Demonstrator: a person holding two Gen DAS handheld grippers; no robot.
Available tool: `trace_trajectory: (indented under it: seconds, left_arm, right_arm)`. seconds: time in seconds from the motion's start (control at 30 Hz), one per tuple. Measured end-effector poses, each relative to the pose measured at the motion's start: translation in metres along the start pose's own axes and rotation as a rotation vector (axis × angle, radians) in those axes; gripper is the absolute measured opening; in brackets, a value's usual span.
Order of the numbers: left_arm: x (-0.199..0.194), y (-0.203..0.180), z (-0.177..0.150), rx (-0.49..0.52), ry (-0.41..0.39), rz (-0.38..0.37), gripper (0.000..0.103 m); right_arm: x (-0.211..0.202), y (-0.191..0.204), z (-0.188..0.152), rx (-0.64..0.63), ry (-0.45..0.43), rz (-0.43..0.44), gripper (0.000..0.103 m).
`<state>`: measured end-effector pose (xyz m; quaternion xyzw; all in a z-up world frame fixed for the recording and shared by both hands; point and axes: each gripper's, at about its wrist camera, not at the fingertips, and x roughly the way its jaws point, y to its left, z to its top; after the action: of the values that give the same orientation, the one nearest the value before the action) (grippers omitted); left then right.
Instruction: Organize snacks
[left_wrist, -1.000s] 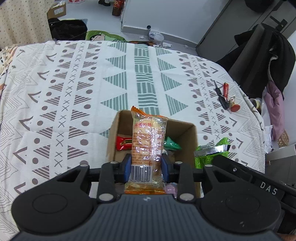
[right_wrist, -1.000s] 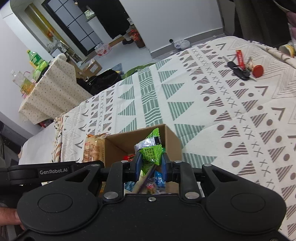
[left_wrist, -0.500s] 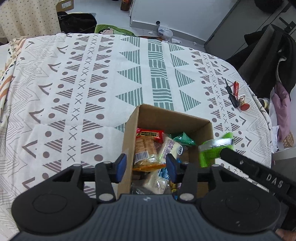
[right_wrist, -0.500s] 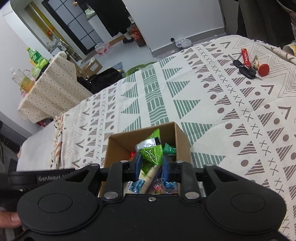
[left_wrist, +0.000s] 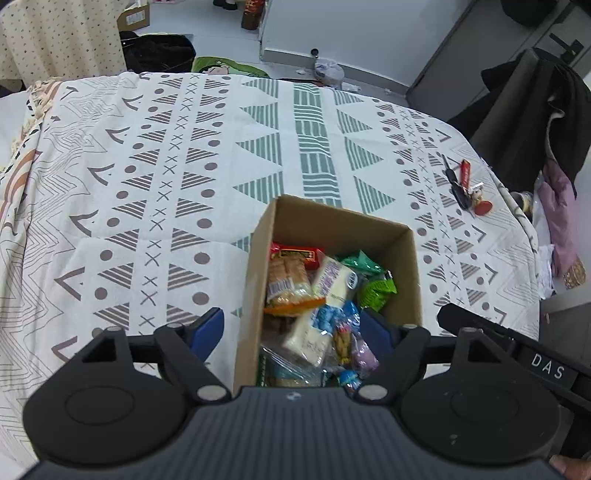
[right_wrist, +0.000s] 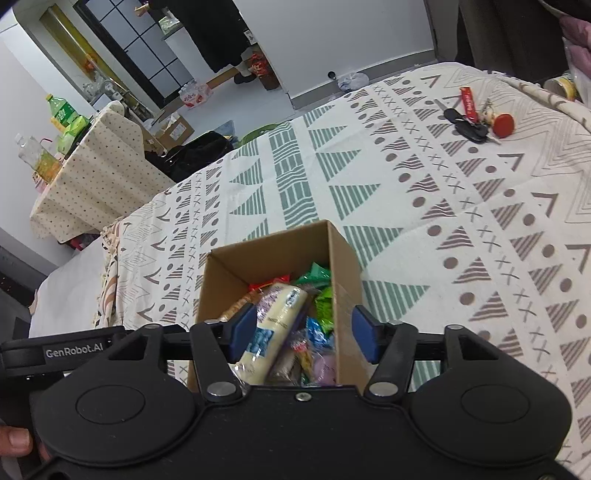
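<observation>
The left tool (left_wrist: 295, 330), its blue pads spread wide and empty, hangs over the near end of an open brown cardboard box (left_wrist: 258, 258) on a bed covered by a cream cloth with green and brown triangles (left_wrist: 147, 166). Inside lie an orange-edged cracker pack (left_wrist: 288, 286), a white bar wrapper (left_wrist: 334, 278) and a green pouch (left_wrist: 376, 291). The right tool (right_wrist: 302, 334), marked "GenRobot.AI", is likewise wide and empty. Black keys with a red tag (right_wrist: 469, 118) lie far right.
</observation>
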<state>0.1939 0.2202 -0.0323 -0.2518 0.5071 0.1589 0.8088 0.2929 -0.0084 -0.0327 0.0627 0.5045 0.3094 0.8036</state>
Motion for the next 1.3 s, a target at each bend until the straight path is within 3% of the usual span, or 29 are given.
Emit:
trace_trajectory:
  seconds: [0.33, 0.57, 0.87, 1.3]
  left_arm:
    - [-0.014, -0.027, -0.025, 0.052, -0.01, -0.012, 0.086]
    - [-0.023, -0.047, -0.046, 0.091, -0.025, -0.016, 0.09]
    - [-0.041, -0.073, -0.076, 0.154, -0.061, -0.044, 0.102]
    - [-0.081, -0.092, -0.131, 0.231, -0.131, -0.064, 0.103]
  right_arm:
    - [-0.037, -0.026, -0.02, 0.021, -0.044, -0.046, 0.089]
    - [-0.064, -0.044, -0.039, 0.029, -0.077, -0.075, 0.099]
    - [-0.098, -0.064, -0.064, 0.028, -0.12, -0.136, 0.103]
    - [-0.154, -0.074, -0.108, 0.019, -0.209, -0.185, 0.103]
